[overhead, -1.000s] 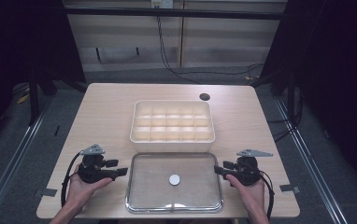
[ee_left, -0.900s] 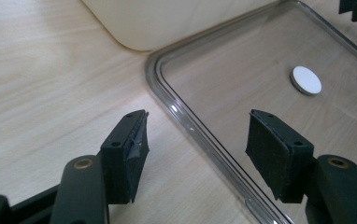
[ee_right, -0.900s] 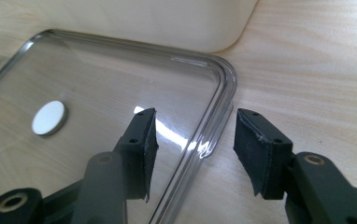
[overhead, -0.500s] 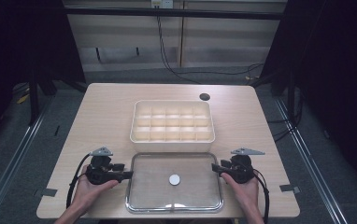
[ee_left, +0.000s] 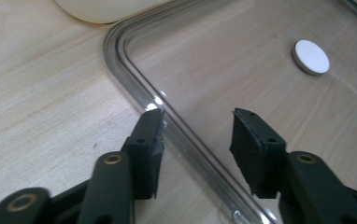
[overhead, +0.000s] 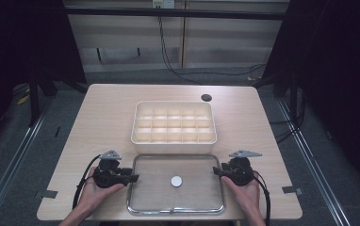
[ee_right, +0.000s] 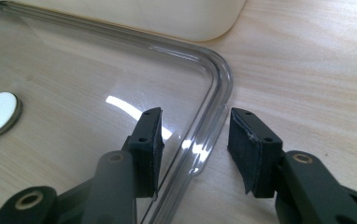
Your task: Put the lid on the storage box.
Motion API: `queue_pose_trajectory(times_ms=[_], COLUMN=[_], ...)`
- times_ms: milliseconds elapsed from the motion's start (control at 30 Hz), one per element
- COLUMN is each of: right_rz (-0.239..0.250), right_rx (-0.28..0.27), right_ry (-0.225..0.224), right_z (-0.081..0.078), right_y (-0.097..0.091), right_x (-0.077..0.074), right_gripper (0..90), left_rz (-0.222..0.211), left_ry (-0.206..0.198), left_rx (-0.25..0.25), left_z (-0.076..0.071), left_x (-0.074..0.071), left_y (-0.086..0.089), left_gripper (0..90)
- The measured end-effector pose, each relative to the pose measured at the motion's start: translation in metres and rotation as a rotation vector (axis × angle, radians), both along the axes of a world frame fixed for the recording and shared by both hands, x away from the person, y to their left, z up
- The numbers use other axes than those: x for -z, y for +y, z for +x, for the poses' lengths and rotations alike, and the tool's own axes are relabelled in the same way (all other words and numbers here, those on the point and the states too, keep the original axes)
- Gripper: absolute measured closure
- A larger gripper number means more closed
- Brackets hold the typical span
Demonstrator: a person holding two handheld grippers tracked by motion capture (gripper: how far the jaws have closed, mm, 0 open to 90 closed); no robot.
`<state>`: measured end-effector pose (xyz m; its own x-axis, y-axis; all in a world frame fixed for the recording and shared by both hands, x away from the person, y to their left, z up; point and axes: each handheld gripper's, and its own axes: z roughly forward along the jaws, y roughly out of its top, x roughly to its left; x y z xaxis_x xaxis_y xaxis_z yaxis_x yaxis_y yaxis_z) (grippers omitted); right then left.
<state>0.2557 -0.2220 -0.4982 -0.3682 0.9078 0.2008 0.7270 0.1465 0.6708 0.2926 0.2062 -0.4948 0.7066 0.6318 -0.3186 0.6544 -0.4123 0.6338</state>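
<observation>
Tray (overhead: 174,140) beyond lid (overhead: 194,193) | disc (overhead: 176,181) mid-lid | grommet (overhead: 206,98) far

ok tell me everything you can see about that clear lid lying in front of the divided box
The clear lid is a flat, see-through rectangle with rounded corners and a raised, ridged rim, plastic by its look. A white round disc sits at its middle. It lies flat on the wooden table, just nearer the person than the cream divided box. The left gripper and the right gripper each straddle a side rim, jaws open.
</observation>
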Motion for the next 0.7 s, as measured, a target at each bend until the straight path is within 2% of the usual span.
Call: queue_pose_trajectory(times_ms=[33,67,233,333,433,533,567,600,700], right_rz=[-0.006,0.014,0.013,0.072,0.082,0.149,0.198,0.198,0.255], right_rx=[-0.001,0.008,0.02,0.03,0.036,0.053,0.066,0.066,0.081], right_ry=[-0.004,-0.003,0.0,0.016,0.012,0.031,0.042,0.042,0.068], right_z=[0.0,-0.001,-0.004,-0.004,-0.004,-0.004,-0.003,-0.003,-0.003], right_y=[0.0,0.0,-0.003,-0.005,-0.005,-0.009,-0.013,-0.013,-0.017], right_x=[0.0,0.001,0.0,0.001,0.002,0.003,0.005,0.005,0.006], right_gripper=[55.1,54.9,54.6,54.3,52.8,51.9,52.0,52.0,54.9], left_rz=[-0.002,-0.006,-0.005,-0.009,-0.011,-0.019,-0.019,-0.021,-0.014], left_ry=[0.001,0.003,0.005,0.011,0.015,0.019,0.02,0.021,0.01], left_rx=[0.0,0.008,0.018,0.024,0.026,0.026,0.028,0.023,0.026], left_z=[0.0,-0.001,-0.003,-0.003,-0.003,-0.003,-0.003,-0.003,-0.004], left_x=[0.0,0.0,0.0,0.0,0.0,0.0,0.0,0.001,0.0], left_y=[0.0,-0.001,-0.001,0.0,0.0,0.001,0.001,0.001,0.0], left_gripper=[54.7,54.8,54.8,54.8,54.8,54.7,54.7,54.7,54.7])
